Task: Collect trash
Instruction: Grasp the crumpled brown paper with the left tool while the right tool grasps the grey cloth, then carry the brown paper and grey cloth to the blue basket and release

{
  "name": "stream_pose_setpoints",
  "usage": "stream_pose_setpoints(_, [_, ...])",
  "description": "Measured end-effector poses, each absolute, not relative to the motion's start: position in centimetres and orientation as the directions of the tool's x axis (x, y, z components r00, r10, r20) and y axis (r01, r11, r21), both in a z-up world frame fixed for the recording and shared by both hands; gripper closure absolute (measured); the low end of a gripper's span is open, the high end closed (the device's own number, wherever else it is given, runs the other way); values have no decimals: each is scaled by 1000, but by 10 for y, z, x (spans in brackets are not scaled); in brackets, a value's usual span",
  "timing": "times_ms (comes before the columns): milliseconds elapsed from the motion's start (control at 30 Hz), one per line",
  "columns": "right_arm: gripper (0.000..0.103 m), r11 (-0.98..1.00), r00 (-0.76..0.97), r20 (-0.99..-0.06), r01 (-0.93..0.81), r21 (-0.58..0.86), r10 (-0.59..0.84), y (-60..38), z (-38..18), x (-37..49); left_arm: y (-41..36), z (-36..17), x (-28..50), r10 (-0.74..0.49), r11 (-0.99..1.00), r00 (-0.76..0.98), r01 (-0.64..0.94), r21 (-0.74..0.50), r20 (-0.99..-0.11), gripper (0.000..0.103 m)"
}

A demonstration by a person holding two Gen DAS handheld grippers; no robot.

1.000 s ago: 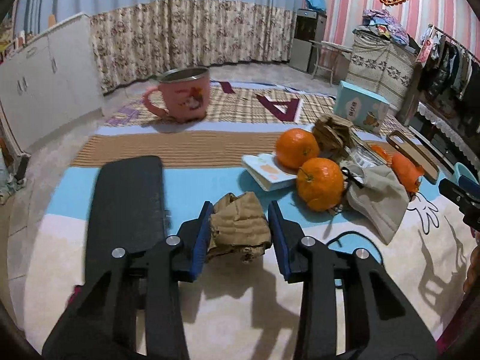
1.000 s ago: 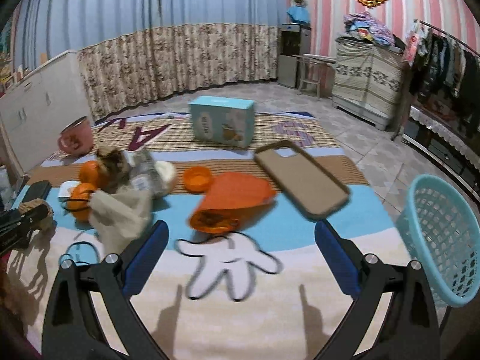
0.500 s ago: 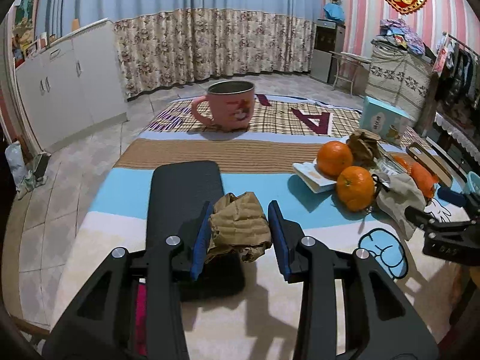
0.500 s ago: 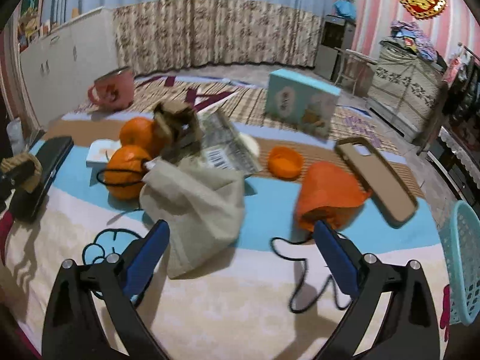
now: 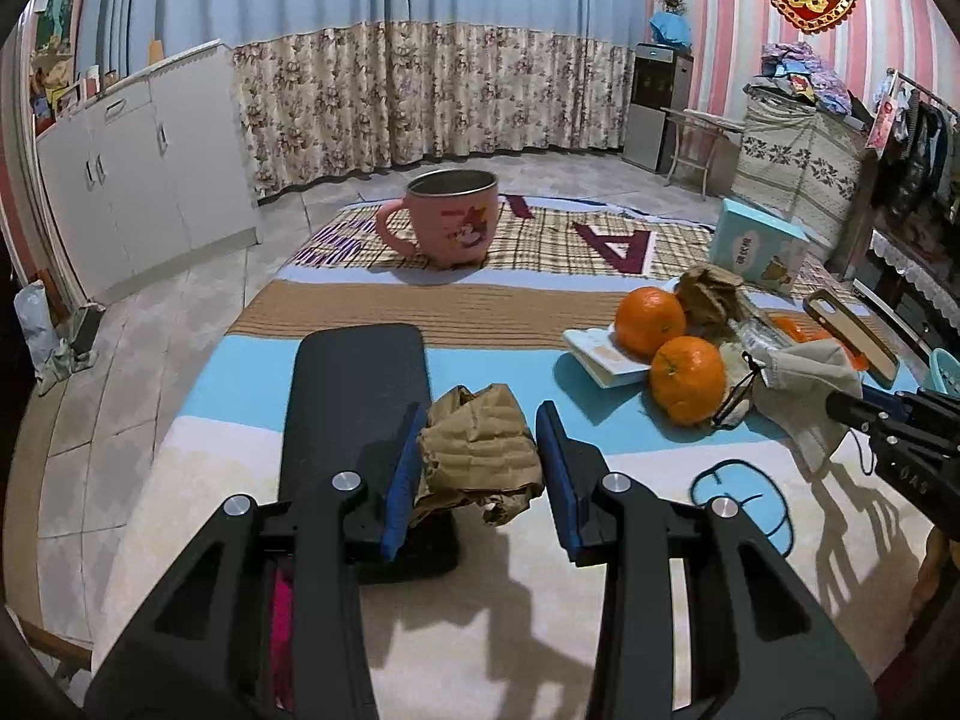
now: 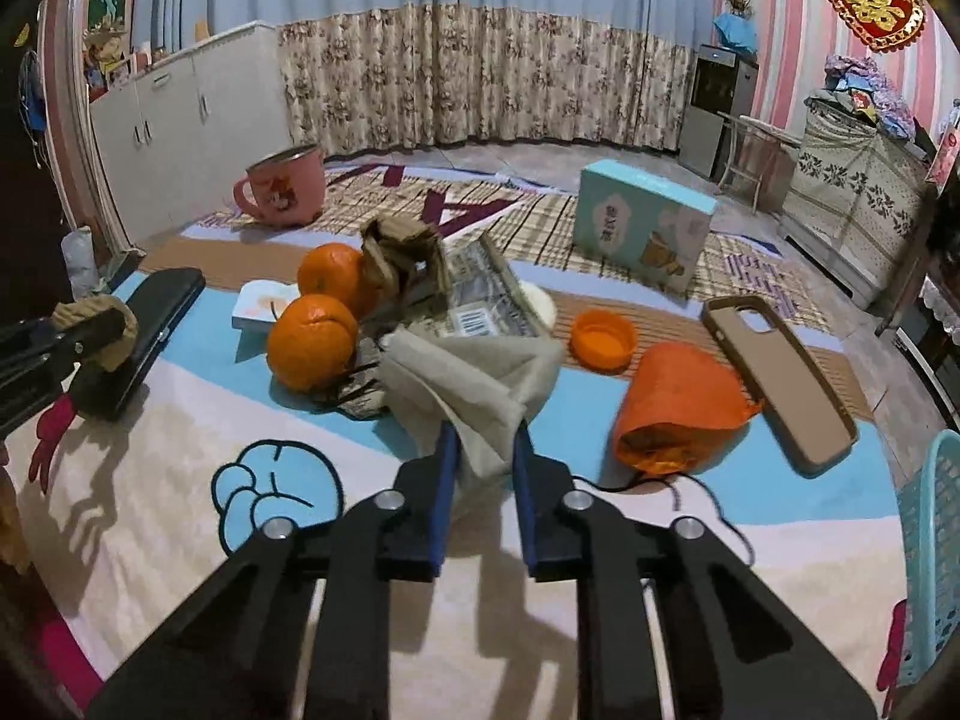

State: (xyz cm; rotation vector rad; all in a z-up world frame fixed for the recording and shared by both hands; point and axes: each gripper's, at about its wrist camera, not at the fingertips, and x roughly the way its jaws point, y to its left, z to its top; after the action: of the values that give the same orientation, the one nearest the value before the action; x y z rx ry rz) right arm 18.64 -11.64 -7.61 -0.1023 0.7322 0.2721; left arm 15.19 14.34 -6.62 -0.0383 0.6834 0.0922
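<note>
Cartoon-print mat (image 6: 180,540) across the whole surface, pale with blue and tan bands. Turquoise mesh basket (image 6: 927,570) at its far right edge, only partly in frame. Black flat case (image 5: 360,396) lying at the left end of the mat. Teal printed box (image 6: 642,228) standing toward the back, pink mug (image 5: 450,219) well apart from it on the plaid part. Tan phone case (image 6: 780,378) face up just beside an orange crumpled bag (image 6: 681,408), mouth toward the camera.

Grey-beige cloth mask (image 6: 474,384), soft and creased, with thin black ear loops, slumped against two oranges (image 6: 312,342) and a barcode-printed wrapper (image 6: 480,306); near corner pinched between the blue pads of the right gripper (image 6: 483,456), closed on the fabric. Behind it, a torn scrap of brown cardboard (image 6: 402,252) propped on the pile.

Crumpled brown paper wad (image 5: 477,450), ridged and folded (kraft-like, dull tan), clamped between the blue pads of the left gripper (image 5: 477,450), raised off the mat over the edge of the black flat case, a loose flap hanging below. Orange bottle cap (image 6: 603,339), open side up, between wrapper and bag.
</note>
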Motion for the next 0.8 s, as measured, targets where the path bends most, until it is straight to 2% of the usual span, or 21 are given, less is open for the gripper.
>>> stream_pose_setpoints(367, [86,965,781,-575,-253,62,242,-171,-27,165,107,-40,144,56,998,800,-69,1,-598,66])
stream_pose_setpoints(800, [86,993,819,-561,-108,57,121,-271,-25,142,43,-31,141,2,1000,821,-9,-10,-571,66])
